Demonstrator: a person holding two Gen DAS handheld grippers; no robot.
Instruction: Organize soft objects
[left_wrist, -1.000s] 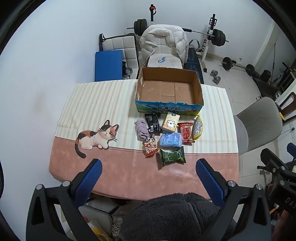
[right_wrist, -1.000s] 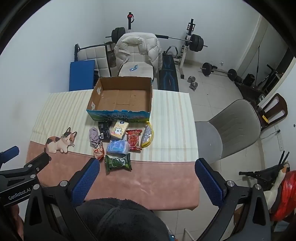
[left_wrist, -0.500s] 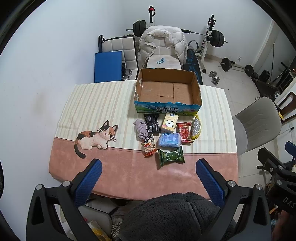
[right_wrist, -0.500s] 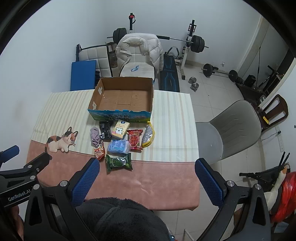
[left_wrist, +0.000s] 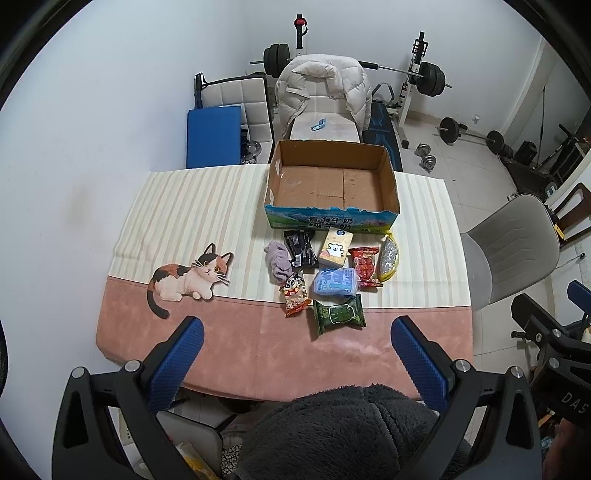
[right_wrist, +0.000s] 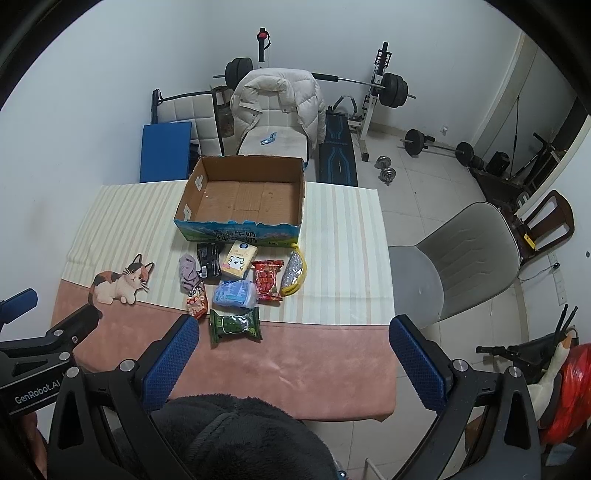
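Note:
An empty cardboard box (left_wrist: 332, 184) (right_wrist: 243, 192) stands at the far middle of the table. In front of it lie several soft packets: a green packet (left_wrist: 338, 314) (right_wrist: 235, 324), a blue tissue pack (left_wrist: 335, 282) (right_wrist: 235, 292), a red snack bag (left_wrist: 365, 266), a yellow-edged silver bag (left_wrist: 388, 257), a yellow tissue pack (left_wrist: 335, 251), a black packet (left_wrist: 301, 248), a purple cloth (left_wrist: 277, 260) and a small orange snack bag (left_wrist: 294, 297). My left gripper (left_wrist: 295, 350) and right gripper (right_wrist: 293, 347) are both open, empty, held high over the table's near edge.
A cat picture (left_wrist: 188, 277) is printed on the tablecloth at the left. A grey chair (left_wrist: 511, 247) stands at the table's right side. A chair with a white jacket (left_wrist: 321, 92) stands behind the box. Gym weights (left_wrist: 428, 77) line the back wall.
Both views have shifted slightly, with the table and box sitting a little lower and nearer in frame. Both grippers stay open and nothing on the table has moved.

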